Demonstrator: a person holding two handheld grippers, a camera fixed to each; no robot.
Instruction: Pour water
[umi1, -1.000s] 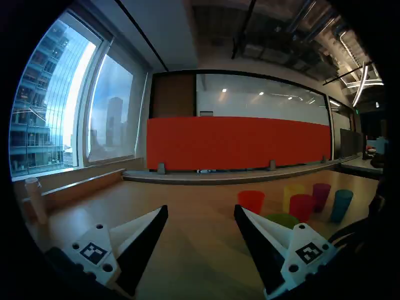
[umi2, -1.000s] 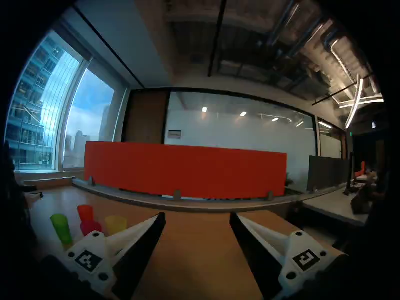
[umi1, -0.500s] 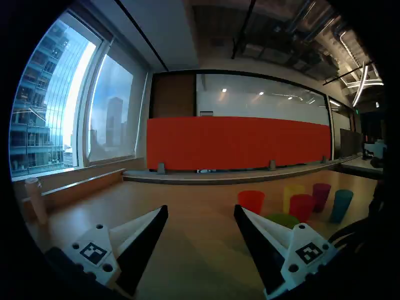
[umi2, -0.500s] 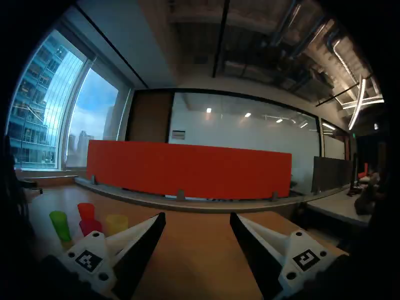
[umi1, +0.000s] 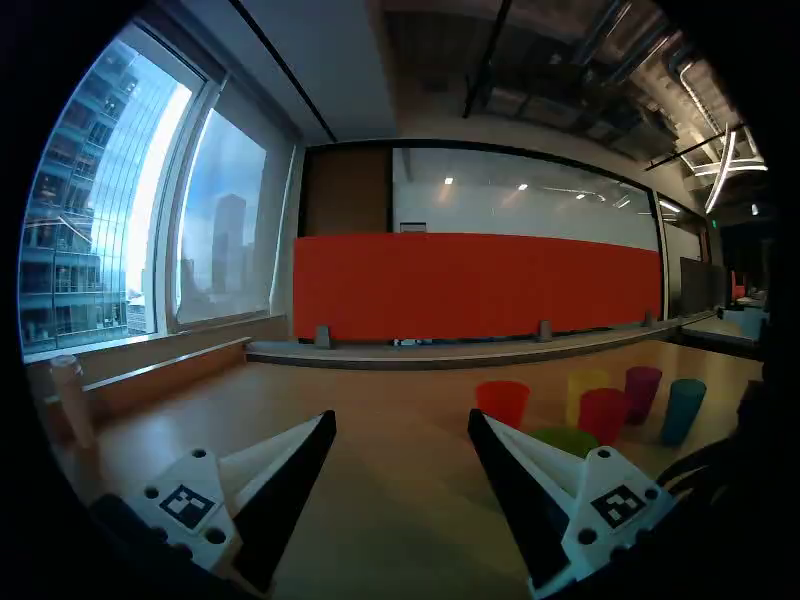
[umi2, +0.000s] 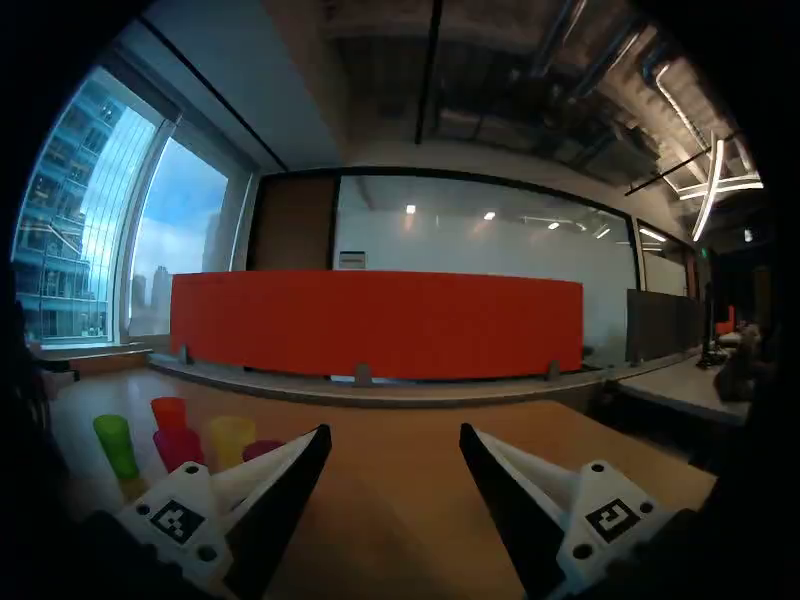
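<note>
Left gripper (umi1: 400, 414): my fingers spread wide, empty, over the wooden table (umi1: 400, 510). Cups stand on it ahead and to the right, near each other: orange cup (umi1: 502, 402) just past my right fingertip, then yellow cup (umi1: 586, 383), red cup (umi1: 603, 415), magenta cup (umi1: 643, 390), teal cup (umi1: 683, 410) outermost; green cup (umi1: 565, 440) partly hidden behind that finger. Right gripper (umi2: 395, 428): fingers also spread, empty, over the same table. In the right gripper view the cups sit low left, beside my left finger. Orange divider panel (umi1: 470, 285) along the table's far edge
</note>
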